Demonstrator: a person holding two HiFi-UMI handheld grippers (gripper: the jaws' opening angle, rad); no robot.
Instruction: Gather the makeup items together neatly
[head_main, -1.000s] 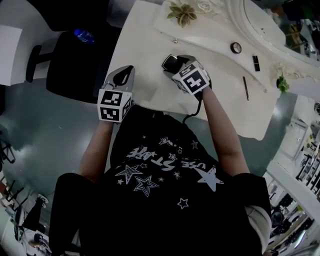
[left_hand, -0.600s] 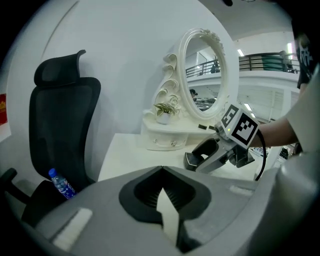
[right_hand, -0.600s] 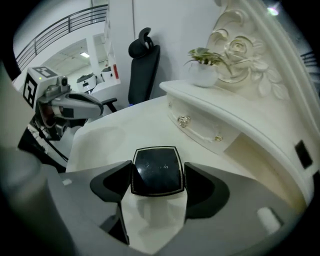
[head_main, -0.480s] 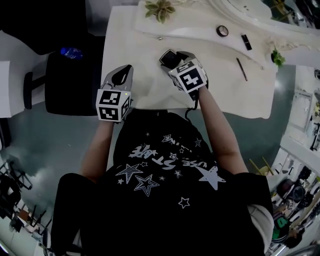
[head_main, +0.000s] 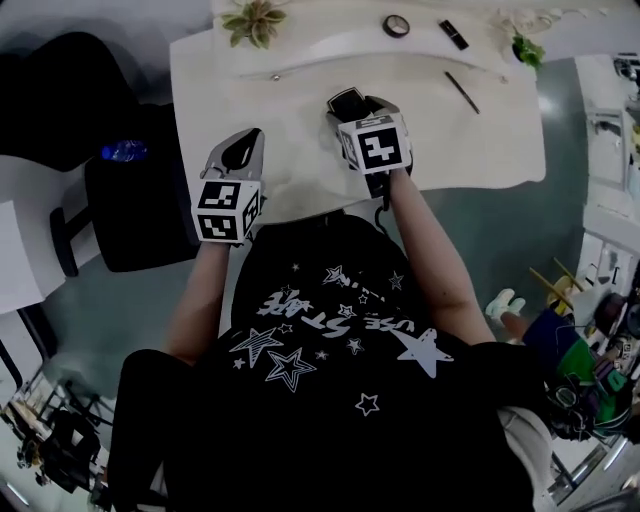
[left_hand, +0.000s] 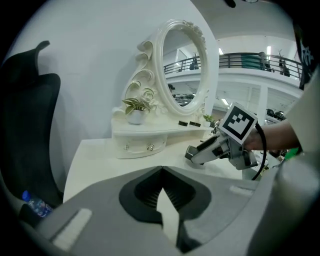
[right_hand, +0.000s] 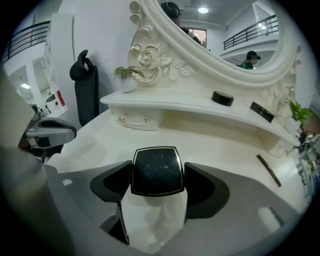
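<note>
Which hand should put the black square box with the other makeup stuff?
Right. The right gripper grips the black square compact and sits nearer the round compact, small black case and pencil. The left gripper is shut, empty, by the table edge.

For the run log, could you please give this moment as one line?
right gripper: shut on black compact | left gripper: shut, empty | round case on shelf | pencil on table

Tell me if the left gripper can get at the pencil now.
Probably not directly: the pencil lies at the table's far right, and the right gripper, shut on the compact, stands between it and the left gripper.
</note>
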